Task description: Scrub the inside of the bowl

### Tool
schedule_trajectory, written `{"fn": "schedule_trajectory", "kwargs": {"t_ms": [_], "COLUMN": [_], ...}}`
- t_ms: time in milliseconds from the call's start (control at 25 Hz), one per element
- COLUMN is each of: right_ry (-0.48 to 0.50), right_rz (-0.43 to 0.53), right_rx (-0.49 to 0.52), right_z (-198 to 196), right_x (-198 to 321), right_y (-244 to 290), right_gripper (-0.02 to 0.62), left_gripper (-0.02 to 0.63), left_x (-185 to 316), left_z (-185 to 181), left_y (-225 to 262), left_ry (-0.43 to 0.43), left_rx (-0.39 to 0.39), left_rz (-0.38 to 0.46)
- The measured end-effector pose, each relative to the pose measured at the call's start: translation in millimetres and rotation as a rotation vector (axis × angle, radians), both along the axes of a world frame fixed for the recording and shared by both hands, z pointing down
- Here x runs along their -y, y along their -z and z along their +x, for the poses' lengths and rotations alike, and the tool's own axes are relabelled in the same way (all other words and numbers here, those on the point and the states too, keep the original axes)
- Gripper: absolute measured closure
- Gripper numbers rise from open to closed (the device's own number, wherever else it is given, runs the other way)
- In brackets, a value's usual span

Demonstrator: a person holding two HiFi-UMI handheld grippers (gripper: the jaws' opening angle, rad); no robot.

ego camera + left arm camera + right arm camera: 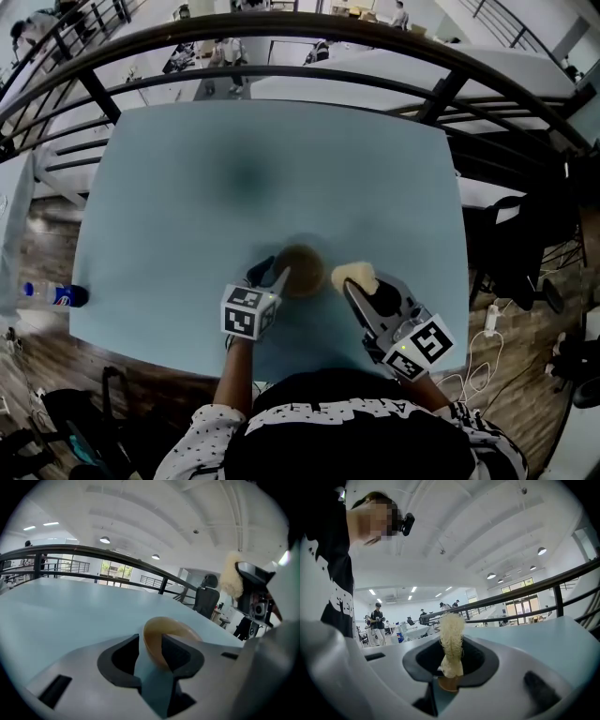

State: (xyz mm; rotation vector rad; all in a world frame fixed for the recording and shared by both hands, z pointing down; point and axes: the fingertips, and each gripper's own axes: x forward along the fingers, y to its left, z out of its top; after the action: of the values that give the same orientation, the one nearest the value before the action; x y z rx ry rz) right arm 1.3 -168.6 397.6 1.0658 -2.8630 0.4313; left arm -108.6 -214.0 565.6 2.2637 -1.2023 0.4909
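Observation:
A brown bowl [302, 270] stands on the pale blue table [234, 169] near its front edge. My left gripper [272, 276] is at the bowl's left side. In the left gripper view the bowl [174, 631] has its near rim between the open jaws of the left gripper [151, 651], one pad outside the wall and one inside. My right gripper [361, 284] is just right of the bowl, shut on a pale yellow fibrous scrubber [354, 274]. The scrubber [451, 641] stands upright between the jaws of the right gripper [451, 665]. It also shows as a scrubber [231, 579] raised at the right.
A blue-labelled bottle [54, 294] lies beyond the table's left edge. A dark railing [281, 37] runs behind the table. A dark chair [525, 244] and cables are on the right. People stand far off in the hall [377, 620].

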Motion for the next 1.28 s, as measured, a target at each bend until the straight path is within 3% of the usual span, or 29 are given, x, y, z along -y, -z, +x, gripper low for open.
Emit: {"fn": "schedule_trajectory", "kwargs": {"t_ms": [80, 240, 480, 600, 920, 1280], "right_ry": [-0.007, -0.029, -0.040, -0.042, -0.032, 0.065], "right_rz": [0.003, 0.006, 0.008, 0.012, 0.056, 0.158], "right_rx": [-0.006, -0.010, -0.026, -0.033, -0.055, -0.141], "right_z": [1.6, 7.8, 9.5, 11.3, -0.6, -33.2], "right_x": [-2.2, -1.1, -8.5, -9.1, -11.4, -13.4], "right_y": [0.4, -0.3, -3.0, -3.0, 2.3, 13.0], "right_gripper": [0.517, 0.517, 0.517, 0.517, 0.517, 0.517], "left_gripper": [0.460, 0.561, 0.578, 0.580, 0.581, 0.581], "left_x": [-0.9, 4.5, 0.4, -3.6, -13.5, -22.5], "left_z": [-0.5, -4.8, -6.2, -7.3, -9.3, 14.3], "left_y": [-1.8, -4.0, -1.1, 6.4, 55.5, 128.7], "left_ry": [-0.005, 0.034, 0.080, 0.082, 0.081, 0.083], "left_rx": [0.033, 0.070, 0.009, 0.047, 0.087, 0.130], "left_rz": [0.000, 0.006, -0.008, -0.004, 0.106, 0.276]}}
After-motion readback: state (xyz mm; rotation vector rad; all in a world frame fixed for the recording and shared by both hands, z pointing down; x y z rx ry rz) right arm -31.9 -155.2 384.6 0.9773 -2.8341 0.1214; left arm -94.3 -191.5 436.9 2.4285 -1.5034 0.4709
